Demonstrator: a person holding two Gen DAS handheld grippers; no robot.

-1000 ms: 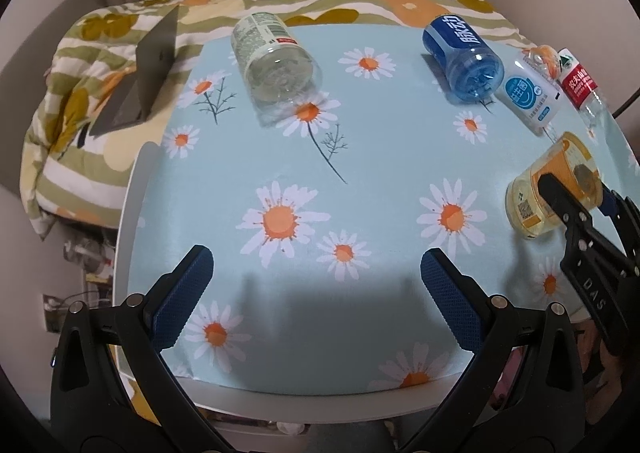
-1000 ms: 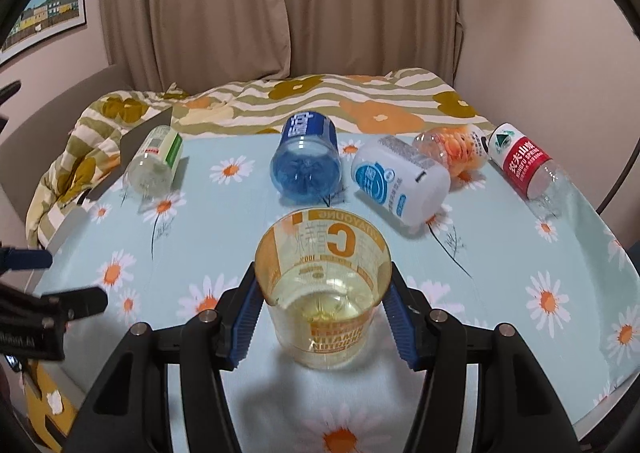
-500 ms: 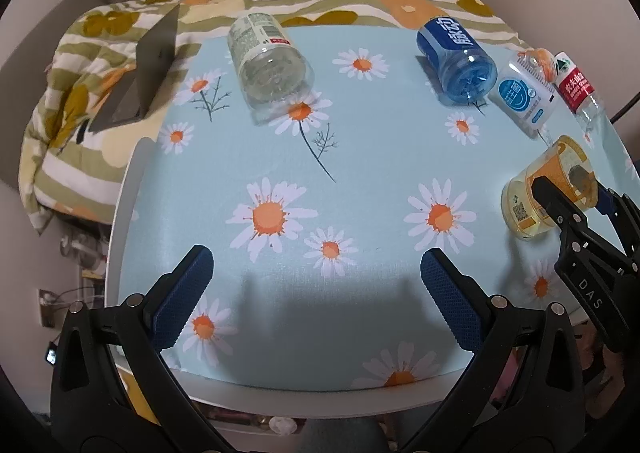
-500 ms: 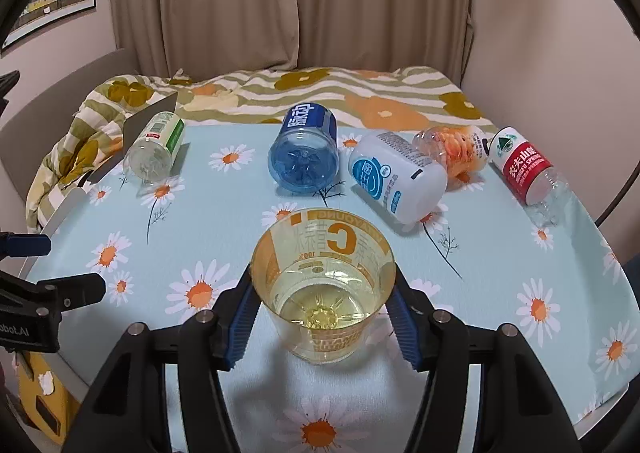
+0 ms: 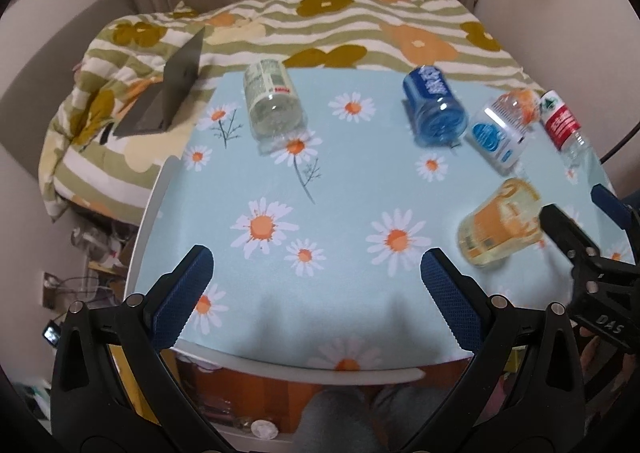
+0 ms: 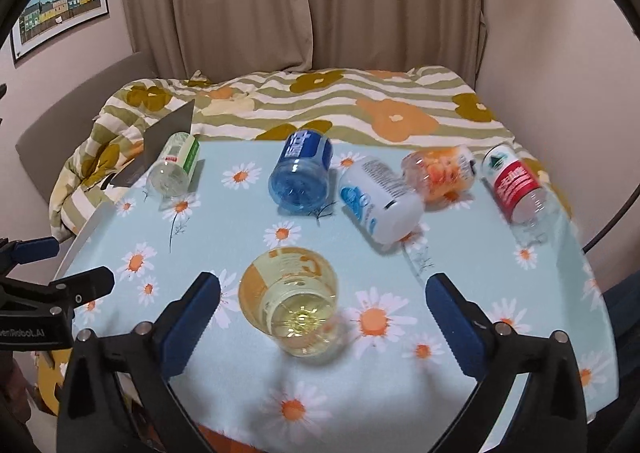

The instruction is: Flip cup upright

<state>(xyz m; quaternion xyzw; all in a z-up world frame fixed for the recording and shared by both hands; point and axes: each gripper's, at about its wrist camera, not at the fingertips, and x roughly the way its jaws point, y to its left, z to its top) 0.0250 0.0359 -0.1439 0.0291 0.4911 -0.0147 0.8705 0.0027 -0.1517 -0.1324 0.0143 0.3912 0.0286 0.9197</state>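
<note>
A clear yellow cup with orange print (image 6: 290, 301) stands upright, mouth up, on the daisy-print table (image 6: 480, 293), free between my right gripper's wide-open blue pads. My right gripper (image 6: 322, 315) is open and touches nothing. The cup also shows in the left wrist view (image 5: 500, 227), next to the right gripper's fingers (image 5: 568, 231). My left gripper (image 5: 316, 293) is open and empty over the table's near edge.
Several containers lie on their sides along the far part of the table: a clear green-label bottle (image 6: 174, 167), a blue one (image 6: 302, 173), a white one (image 6: 378, 201), an orange one (image 6: 440, 173), a red-label bottle (image 6: 514, 183). A striped floral blanket (image 6: 320, 101) lies behind.
My right gripper has opened and let go of the cup, which now stands on the table, and has pulled back. The left gripper has drawn back slightly.
</note>
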